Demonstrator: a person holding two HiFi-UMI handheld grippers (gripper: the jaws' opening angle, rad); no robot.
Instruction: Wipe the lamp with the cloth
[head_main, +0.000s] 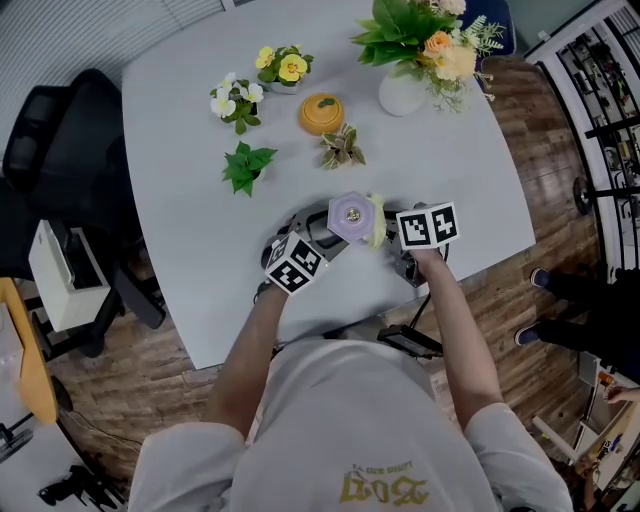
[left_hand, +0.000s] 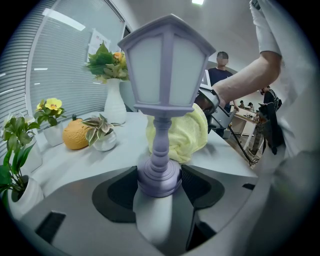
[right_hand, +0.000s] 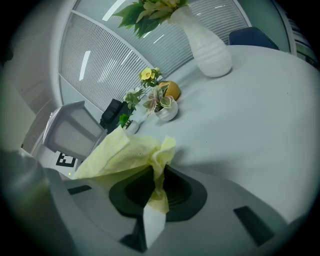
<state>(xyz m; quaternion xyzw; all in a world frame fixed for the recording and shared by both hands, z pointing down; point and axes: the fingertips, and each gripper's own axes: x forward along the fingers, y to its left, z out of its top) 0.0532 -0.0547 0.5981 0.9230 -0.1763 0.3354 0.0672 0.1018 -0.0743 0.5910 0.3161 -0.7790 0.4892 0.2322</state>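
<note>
A lavender lantern-style lamp (left_hand: 165, 70) stands upright near the table's front edge, and my left gripper (left_hand: 159, 181) is shut on its round base. From above, its hexagonal top (head_main: 350, 213) shows between the two marker cubes. My right gripper (right_hand: 159, 192) is shut on a pale yellow cloth (right_hand: 125, 152). The cloth (left_hand: 185, 135) is pressed against the far side of the lamp, below the shade. In the head view the cloth (head_main: 376, 222) lies just right of the lamp top. The left gripper (head_main: 300, 250) comes in from the left and the right gripper (head_main: 415, 238) from the right.
On the white table (head_main: 200, 250), beyond the lamp, stand a white vase of flowers (head_main: 403, 92), an orange pumpkin-shaped pot (head_main: 322, 113) and several small potted plants (head_main: 247, 165). A black chair (head_main: 60, 130) is left of the table. A person's feet (head_main: 545, 305) are at the right.
</note>
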